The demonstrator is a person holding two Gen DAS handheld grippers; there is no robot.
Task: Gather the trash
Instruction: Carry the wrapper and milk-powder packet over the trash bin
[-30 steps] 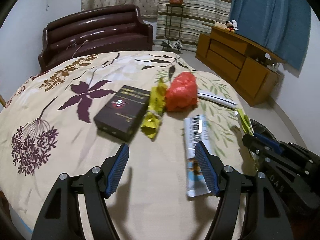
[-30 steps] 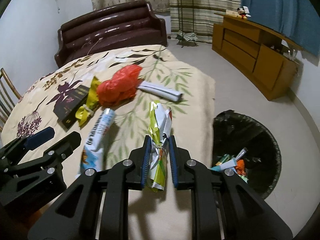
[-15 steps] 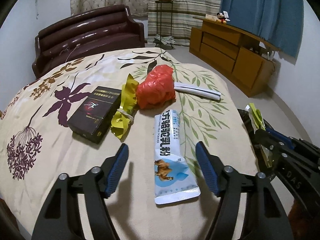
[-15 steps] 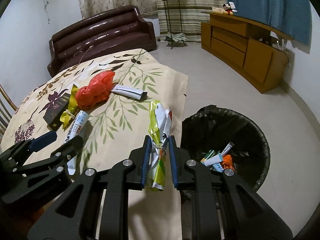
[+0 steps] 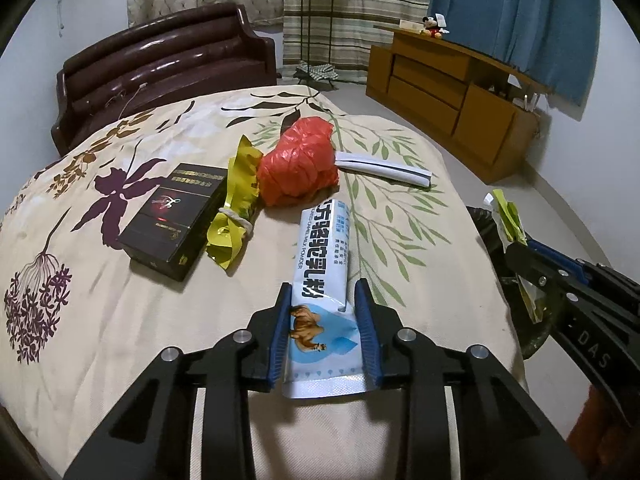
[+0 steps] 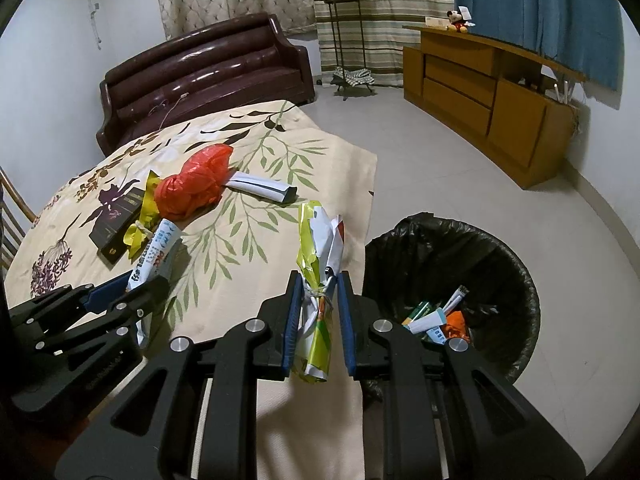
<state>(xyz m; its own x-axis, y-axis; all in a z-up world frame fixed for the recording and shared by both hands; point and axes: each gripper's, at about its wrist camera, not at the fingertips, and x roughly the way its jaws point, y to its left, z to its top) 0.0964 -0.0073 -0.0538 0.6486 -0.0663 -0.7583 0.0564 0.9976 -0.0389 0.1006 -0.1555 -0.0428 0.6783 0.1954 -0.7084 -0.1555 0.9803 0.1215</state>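
Now both grippers tilt downward, jaws pinching wrappers

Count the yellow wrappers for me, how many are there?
2. One yellow wrapper lies on the bed between the black box and the red bag; the other is held in the right claw.

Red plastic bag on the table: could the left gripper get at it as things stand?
Probably not yet: the left gripper has just been closing on the milk powder packet, which lies between it and the red bag.
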